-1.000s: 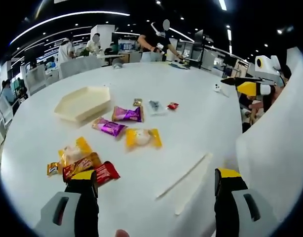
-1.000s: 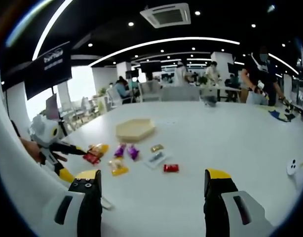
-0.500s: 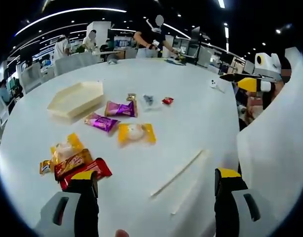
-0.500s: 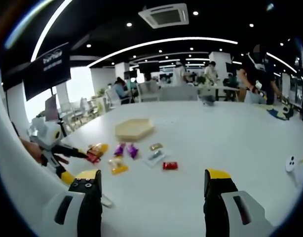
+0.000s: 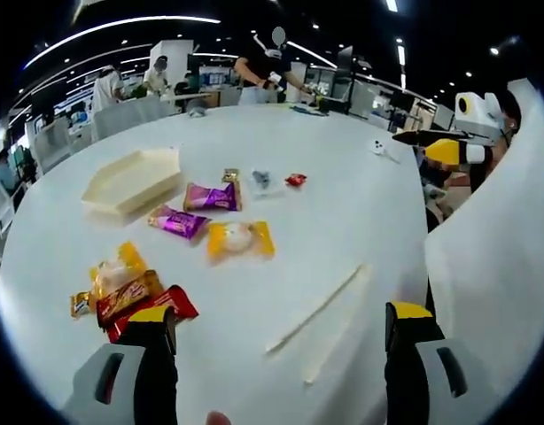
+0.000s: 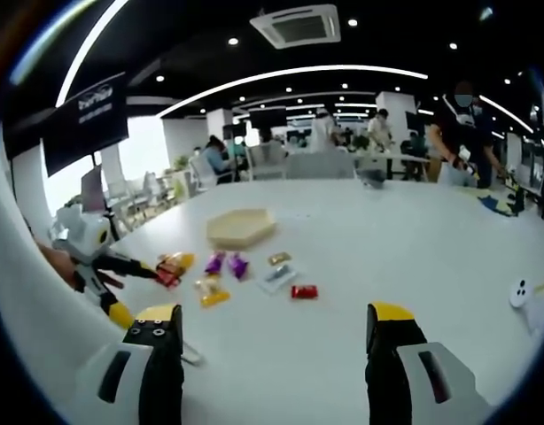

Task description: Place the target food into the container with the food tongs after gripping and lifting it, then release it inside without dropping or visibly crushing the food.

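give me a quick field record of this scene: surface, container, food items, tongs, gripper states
surface: white round table
container: cream hexagonal tray, nothing seen inside it
food: wrapped snacks loose beside the tray: two purple packets, yellow packet, small red candy, red and orange pile
tongs: pale tongs flat on the table, not held
left gripper: open, holding nothing
right gripper: open, holding nothing

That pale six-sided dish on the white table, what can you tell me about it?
The tray is a shallow, cream-coloured hexagon with low sloping walls and a flat floor, probably plastic or card. It looks empty and sits flat on the white table, away from both claws. Nothing touches it; the nearest things are the purple snack packets lying just beside it. In the right gripper view it shows beyond the scattered packets.
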Demonstrator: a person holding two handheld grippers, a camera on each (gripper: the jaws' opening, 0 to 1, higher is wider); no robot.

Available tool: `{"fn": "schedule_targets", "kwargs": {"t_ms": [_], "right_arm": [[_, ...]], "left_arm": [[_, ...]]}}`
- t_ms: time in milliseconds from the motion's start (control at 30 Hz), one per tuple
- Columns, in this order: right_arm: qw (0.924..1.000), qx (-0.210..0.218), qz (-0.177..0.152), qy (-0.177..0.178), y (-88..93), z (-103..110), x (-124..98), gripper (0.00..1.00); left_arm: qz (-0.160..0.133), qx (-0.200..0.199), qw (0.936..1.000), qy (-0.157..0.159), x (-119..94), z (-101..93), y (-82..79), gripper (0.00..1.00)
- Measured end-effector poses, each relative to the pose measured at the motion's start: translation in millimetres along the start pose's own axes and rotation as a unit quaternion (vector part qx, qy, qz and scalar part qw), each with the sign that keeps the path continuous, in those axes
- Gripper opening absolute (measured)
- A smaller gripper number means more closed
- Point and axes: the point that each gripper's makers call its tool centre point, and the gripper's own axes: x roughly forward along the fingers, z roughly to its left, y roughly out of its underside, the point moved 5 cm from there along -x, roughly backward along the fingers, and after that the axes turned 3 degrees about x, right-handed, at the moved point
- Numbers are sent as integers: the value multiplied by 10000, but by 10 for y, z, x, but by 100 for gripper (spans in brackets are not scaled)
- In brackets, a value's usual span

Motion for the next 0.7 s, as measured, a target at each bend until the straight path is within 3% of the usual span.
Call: {"fn": "schedule_targets", "kwargs": {"t_ms": [267, 700], "right_arm": [[9999, 148, -33, 49, 59, 19, -15, 84], [9990, 354, -46, 253, 127, 13, -190, 84]], "left_arm": [[43, 205, 9998, 25, -8, 3, 40, 96], [105, 550, 9981, 253, -100, -265, 150, 86]]}}
